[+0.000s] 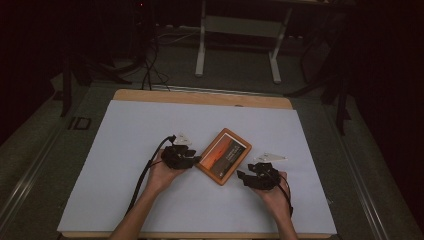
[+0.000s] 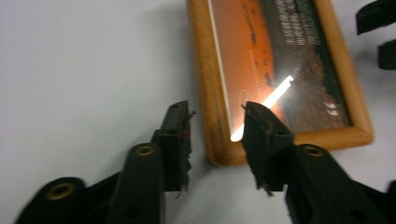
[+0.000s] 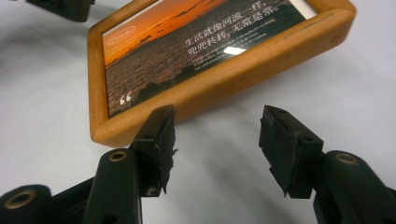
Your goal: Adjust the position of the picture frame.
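A wooden picture frame point(image 1: 223, 156) with an orange sunset print lies flat and askew on the white sheet point(image 1: 125, 150), between the two hands. My left gripper point(image 1: 194, 161) is at its near-left corner. In the left gripper view the frame point(image 2: 280, 70) has that corner between the jaws of the left gripper point(image 2: 217, 112), which stand open with a gap to each pad. My right gripper point(image 1: 243, 176) sits off the frame's near-right edge. In the right gripper view it point(image 3: 218, 116) is open and empty, just short of the frame's point(image 3: 187, 46) wooden rail.
The white sheet covers a wooden table point(image 1: 200, 97) whose far edge shows bare. Beyond it are a dark floor, cables point(image 1: 147, 65) and a white desk stand point(image 1: 240, 30). The right gripper's dark tips point(image 2: 378, 28) appear past the frame in the left gripper view.
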A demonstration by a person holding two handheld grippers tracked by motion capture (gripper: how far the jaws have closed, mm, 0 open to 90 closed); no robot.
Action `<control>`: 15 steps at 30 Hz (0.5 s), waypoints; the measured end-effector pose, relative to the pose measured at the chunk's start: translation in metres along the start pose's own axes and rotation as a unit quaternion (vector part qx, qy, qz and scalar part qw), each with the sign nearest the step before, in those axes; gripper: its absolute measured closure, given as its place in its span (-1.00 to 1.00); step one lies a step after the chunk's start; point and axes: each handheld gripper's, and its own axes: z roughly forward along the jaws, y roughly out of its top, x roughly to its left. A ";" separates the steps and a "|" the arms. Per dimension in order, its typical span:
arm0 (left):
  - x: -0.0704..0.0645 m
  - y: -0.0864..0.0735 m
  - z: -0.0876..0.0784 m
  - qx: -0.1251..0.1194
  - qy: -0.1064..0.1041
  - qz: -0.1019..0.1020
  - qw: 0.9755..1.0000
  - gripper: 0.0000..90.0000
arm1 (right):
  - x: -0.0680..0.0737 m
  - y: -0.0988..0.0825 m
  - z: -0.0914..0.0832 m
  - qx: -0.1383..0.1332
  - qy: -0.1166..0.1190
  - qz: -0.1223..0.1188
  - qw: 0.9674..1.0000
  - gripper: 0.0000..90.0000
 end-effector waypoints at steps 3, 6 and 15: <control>0.004 0.002 0.004 0.007 0.010 0.001 1.000 0.72 | 0.001 0.001 0.002 0.002 -0.004 -0.001 1.000 0.00; 0.007 0.002 0.010 0.019 0.017 0.002 1.000 0.89 | 0.001 0.002 0.002 0.002 -0.006 0.000 1.000 0.08; 0.007 -0.002 0.022 0.043 0.005 0.004 0.999 0.99 | 0.002 0.002 0.004 0.001 -0.012 -0.009 1.000 0.39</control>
